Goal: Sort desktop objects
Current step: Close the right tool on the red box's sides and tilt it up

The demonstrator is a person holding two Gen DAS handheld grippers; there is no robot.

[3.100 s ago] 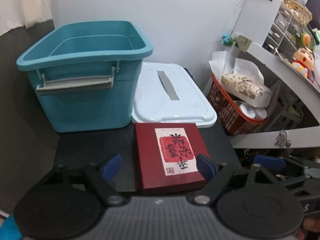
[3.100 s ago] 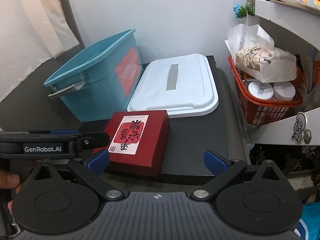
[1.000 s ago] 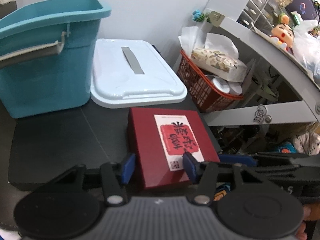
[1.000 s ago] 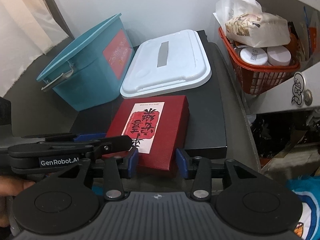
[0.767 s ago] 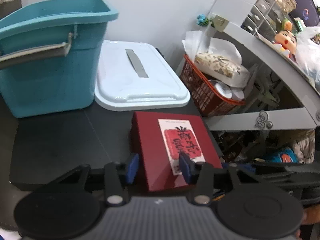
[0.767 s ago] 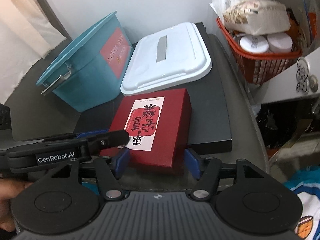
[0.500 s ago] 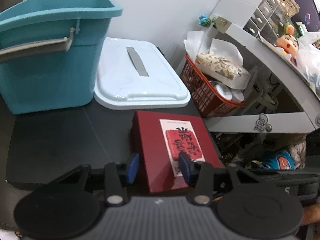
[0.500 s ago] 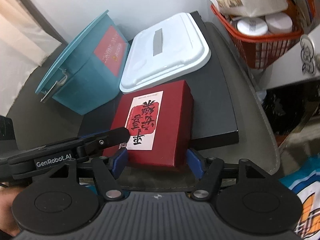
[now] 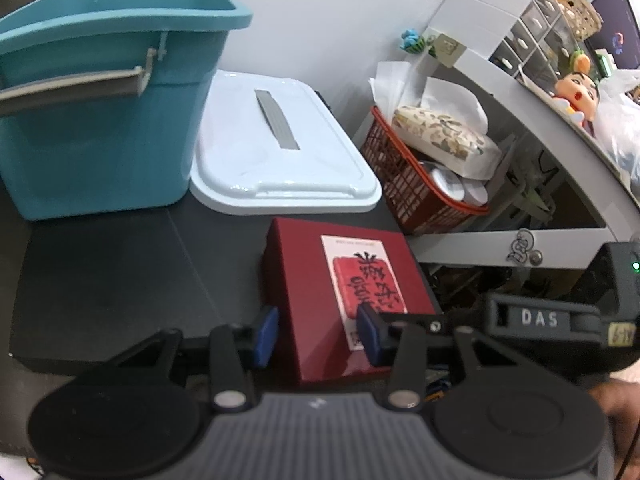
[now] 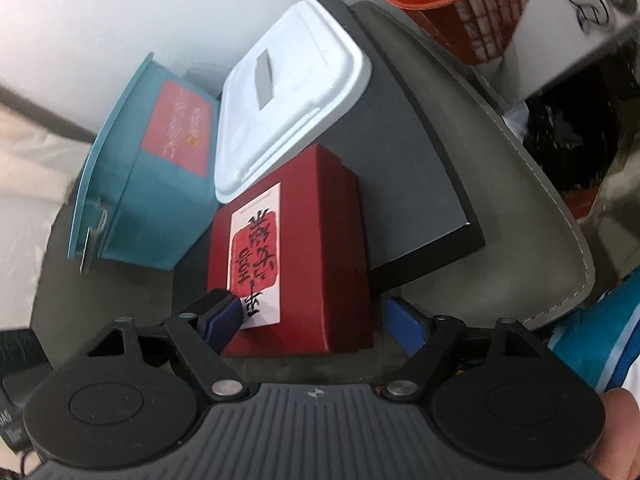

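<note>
A dark red box (image 9: 344, 292) with a white and red label is held up off the black desk mat (image 9: 112, 280); it also shows in the right wrist view (image 10: 296, 252). My left gripper (image 9: 318, 336) is shut on the box's near left corner, one pad on its side and one on its top. My right gripper (image 10: 316, 330) is shut on the box's near end, its pads at either side. A teal bin (image 9: 100, 92) stands at the back left, with a red item (image 10: 176, 128) inside it. The bin's white lid (image 9: 276, 152) lies beside it.
A red mesh basket (image 9: 416, 184) with a tissue pack and jars stands at the right under a curved white shelf (image 9: 560, 128). A grey padded edge (image 10: 520, 184) runs along the mat's right side. A white wall is behind.
Both grippers have closed on the red box and lifted its near end off the mat. The right wrist view has tilted and risen over the box.
</note>
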